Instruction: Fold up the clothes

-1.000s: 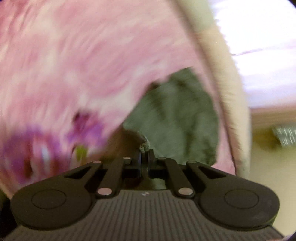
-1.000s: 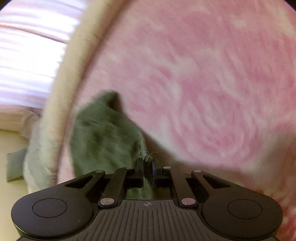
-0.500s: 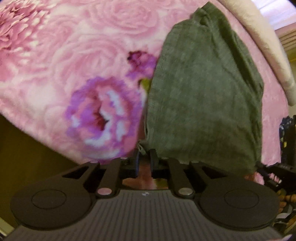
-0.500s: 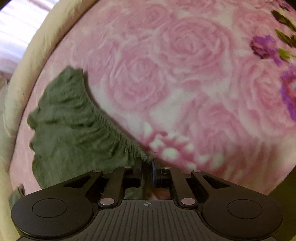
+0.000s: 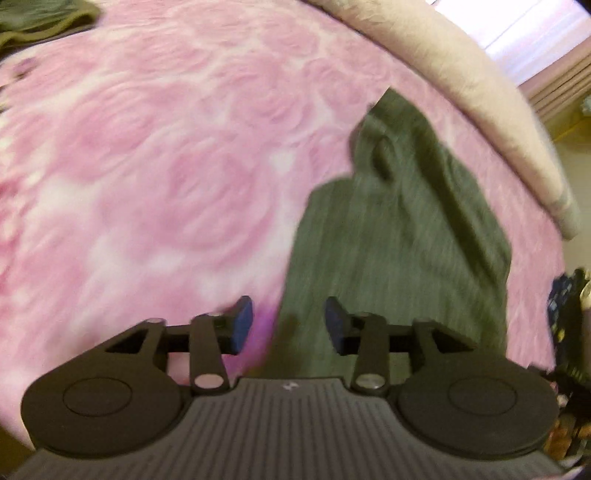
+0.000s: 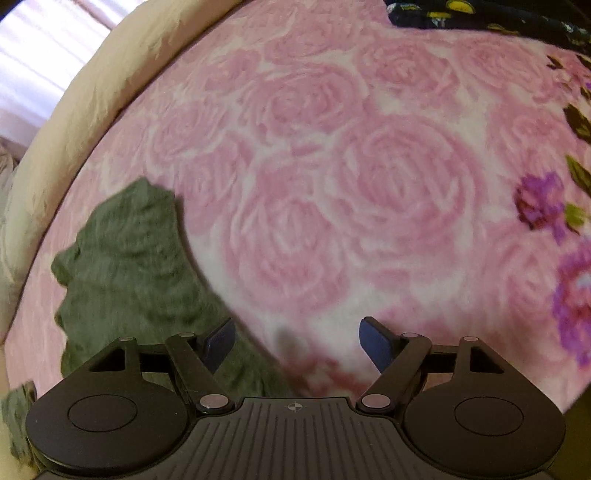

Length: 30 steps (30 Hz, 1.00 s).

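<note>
Left wrist: no legible writing.

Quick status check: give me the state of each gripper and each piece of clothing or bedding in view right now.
Left gripper: jaws opening, nothing pinched, green garment's edge below the gap.
Right gripper: jaws opening, nothing between the pads.
Green garment: released, lying on the blanket, wrinkled.
Pink blanket: spread out under the garment.
Dark patterned cloth: lying at the blanket's far edge, mostly out of frame.
Second green cloth: bunched up at the far edge.
</note>
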Motion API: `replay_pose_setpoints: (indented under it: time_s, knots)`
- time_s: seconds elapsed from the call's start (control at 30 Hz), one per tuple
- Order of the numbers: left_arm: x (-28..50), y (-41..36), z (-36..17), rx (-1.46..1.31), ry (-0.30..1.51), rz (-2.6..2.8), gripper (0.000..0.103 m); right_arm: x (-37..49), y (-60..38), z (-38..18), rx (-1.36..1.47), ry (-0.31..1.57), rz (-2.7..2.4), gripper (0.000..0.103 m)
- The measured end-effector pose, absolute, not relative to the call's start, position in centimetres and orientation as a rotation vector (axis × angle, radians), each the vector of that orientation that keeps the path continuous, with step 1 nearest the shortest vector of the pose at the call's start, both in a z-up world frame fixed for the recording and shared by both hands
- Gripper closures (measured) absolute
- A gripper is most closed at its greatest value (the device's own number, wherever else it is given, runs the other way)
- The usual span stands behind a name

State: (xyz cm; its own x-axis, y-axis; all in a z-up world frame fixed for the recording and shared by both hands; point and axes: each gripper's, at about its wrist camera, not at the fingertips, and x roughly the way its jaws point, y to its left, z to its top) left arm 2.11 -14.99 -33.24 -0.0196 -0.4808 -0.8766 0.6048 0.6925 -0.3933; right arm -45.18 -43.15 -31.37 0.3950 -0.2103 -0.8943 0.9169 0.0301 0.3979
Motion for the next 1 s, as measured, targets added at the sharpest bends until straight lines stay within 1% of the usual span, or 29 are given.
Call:
replay_pose_setpoints:
  time_s: [0.13, 0.17, 0.2, 0.23, 0.33, 0.4, 0.47, 0.5, 0.57, 0.63, 0.67, 0.77, 0.83, 0.9, 1.0]
  knots:
    - [3.7, -18.6, -36.2, 0.059, 1.344, -0.880, 0.064, -44.0, -43.7, -31.8, 1.222, 0.744, -1.030, 0.026]
    - [3.7, -19.1, -36.4, 0.060, 1.325, -0.888, 0.080, -43.7, -43.7, -32.0, 1.222, 0.747, -1.036, 0.026]
    - [3.6, -19.6, -36.3, 0.086, 1.300, -0.908, 0.101, -43.6, -43.8, -32.3, 1.225, 0.748, -1.044, 0.026]
    - [3.4, -19.7, -35.9, 0.121, 1.275, -0.922, 0.103, -43.4, -43.8, -32.5, 1.229, 0.752, -1.054, 0.026]
    - [1.7, -18.6, -32.5, 0.218, 1.124, -0.945, 0.103, -43.1, -43.8, -33.1, 1.239, 0.772, -1.084, 0.026]
    - [1.0, -17.6, -31.2, 0.278, 1.101, -0.935, 0.103, -42.6, -44.0, -33.3, 1.239, 0.778, -1.098, 0.026]
    - [1.1, -16.6, -31.2, 0.329, 1.151, -0.886, 0.101, -41.9, -44.3, -33.3, 1.224, 0.783, -1.105, 0.026]
    - [1.6, -16.4, -31.8, 0.358, 1.194, -0.844, 0.096, -41.5, -44.6, -33.3, 1.216, 0.782, -1.105, 0.026]
    - [2.8, -16.0, -32.8, 0.413, 1.268, -0.759, 0.094, -40.6, -45.4, -33.3, 1.200, 0.777, -1.103, 0.026]
    - [4.5, -16.6, -32.8, 0.405, 1.275, -0.711, 0.093, -39.7, -46.3, -33.2, 1.196, 0.752, -1.103, 0.026]
    - [5.4, -17.2, -32.6, 0.374, 1.267, -0.710, 0.091, -39.3, -46.9, -33.1, 1.195, 0.735, -1.097, 0.026]
    - [7.9, -20.6, -31.8, 0.288, 1.227, -0.747, 0.076, -38.4, -48.8, -33.1, 1.202, 0.684, -1.076, 0.026]
    - [9.3, -23.6, -31.6, 0.243, 1.211, -0.805, 0.072, -38.0, -50.1, -33.3, 1.231, 0.639, -1.064, 0.026]
    - [10.5, -27.0, -31.9, 0.207, 1.205, -0.870, 0.063, -37.8, -51.6, -33.7, 1.288, 0.580, -1.036, 0.026]
    - [12.1, -32.2, -33.0, 0.164, 1.214, -0.964, 0.055, -37.0, -53.5, -34.5, 1.360, 0.496, -0.968, 0.026]
